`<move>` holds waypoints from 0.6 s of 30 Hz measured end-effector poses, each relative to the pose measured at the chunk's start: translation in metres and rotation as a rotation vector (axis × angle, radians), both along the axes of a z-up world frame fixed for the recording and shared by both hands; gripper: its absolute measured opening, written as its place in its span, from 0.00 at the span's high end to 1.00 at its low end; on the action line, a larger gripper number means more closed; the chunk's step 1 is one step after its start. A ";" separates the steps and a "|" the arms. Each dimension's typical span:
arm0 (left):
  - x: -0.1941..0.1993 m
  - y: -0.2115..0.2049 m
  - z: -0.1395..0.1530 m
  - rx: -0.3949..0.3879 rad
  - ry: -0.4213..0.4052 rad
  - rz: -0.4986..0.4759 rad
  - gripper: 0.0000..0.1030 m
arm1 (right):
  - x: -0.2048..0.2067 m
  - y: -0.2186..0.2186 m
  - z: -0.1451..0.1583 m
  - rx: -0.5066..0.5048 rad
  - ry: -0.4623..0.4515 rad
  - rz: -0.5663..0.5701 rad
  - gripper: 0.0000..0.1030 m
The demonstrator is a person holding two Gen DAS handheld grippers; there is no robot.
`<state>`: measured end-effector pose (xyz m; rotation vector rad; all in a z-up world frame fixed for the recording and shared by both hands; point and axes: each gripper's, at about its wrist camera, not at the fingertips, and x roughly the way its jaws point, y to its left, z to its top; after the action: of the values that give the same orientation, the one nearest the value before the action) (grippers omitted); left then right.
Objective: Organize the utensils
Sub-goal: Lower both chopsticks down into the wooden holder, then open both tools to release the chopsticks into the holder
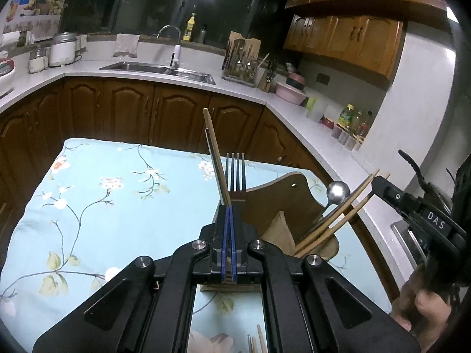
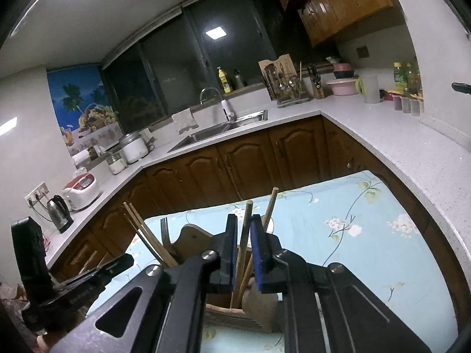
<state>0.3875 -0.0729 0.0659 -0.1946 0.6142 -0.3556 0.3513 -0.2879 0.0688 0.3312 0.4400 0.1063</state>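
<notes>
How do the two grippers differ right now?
The left gripper is shut on a pair of chopsticks and a fork; the right gripper stands open, a wooden stick loose between its fingers. Both hover over the wooden utensil holder.

The left gripper [image 1: 229,209] was matte black plastic with blue pads [image 1: 232,235] and round silver screws [image 1: 200,244] at its pivots. The right gripper [image 2: 243,220] matched it, blue-lined and black, with white "DAS" lettering on its side. Bare skin showed on the right hand [image 1: 424,306].
</notes>
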 end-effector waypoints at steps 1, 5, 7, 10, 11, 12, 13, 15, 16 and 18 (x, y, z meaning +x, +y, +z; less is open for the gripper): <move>-0.002 0.000 0.000 0.000 -0.002 0.001 1.00 | -0.001 0.000 0.000 0.000 -0.001 -0.004 0.82; -0.010 -0.002 0.003 0.016 -0.015 0.005 0.99 | -0.005 -0.003 0.000 0.009 -0.008 -0.004 0.75; -0.014 -0.002 0.003 0.023 -0.020 0.006 0.98 | -0.007 -0.004 0.002 0.014 -0.015 -0.006 0.70; -0.020 -0.001 0.004 0.039 -0.026 0.013 0.96 | -0.013 -0.004 0.003 0.024 -0.029 -0.006 0.61; -0.023 0.000 0.004 0.042 -0.029 0.015 0.93 | -0.014 -0.004 0.004 0.025 -0.033 -0.008 0.61; -0.025 0.000 0.005 0.045 -0.031 0.018 0.92 | -0.016 -0.004 0.004 0.025 -0.036 -0.009 0.60; -0.028 0.000 0.006 0.050 -0.034 0.022 0.89 | -0.018 -0.004 0.005 0.026 -0.038 -0.008 0.60; -0.034 0.001 0.007 0.064 -0.044 0.040 0.80 | -0.021 -0.004 0.005 0.030 -0.043 -0.006 0.56; -0.037 0.003 0.007 0.071 -0.049 0.053 0.72 | -0.023 -0.005 0.005 0.034 -0.049 -0.008 0.53; -0.043 0.005 0.007 0.079 -0.062 0.071 0.63 | -0.028 -0.007 0.004 0.043 -0.056 -0.013 0.51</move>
<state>0.3442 -0.0682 0.0733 -0.1286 0.5576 -0.2678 0.3231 -0.2954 0.0726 0.3729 0.3799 0.1119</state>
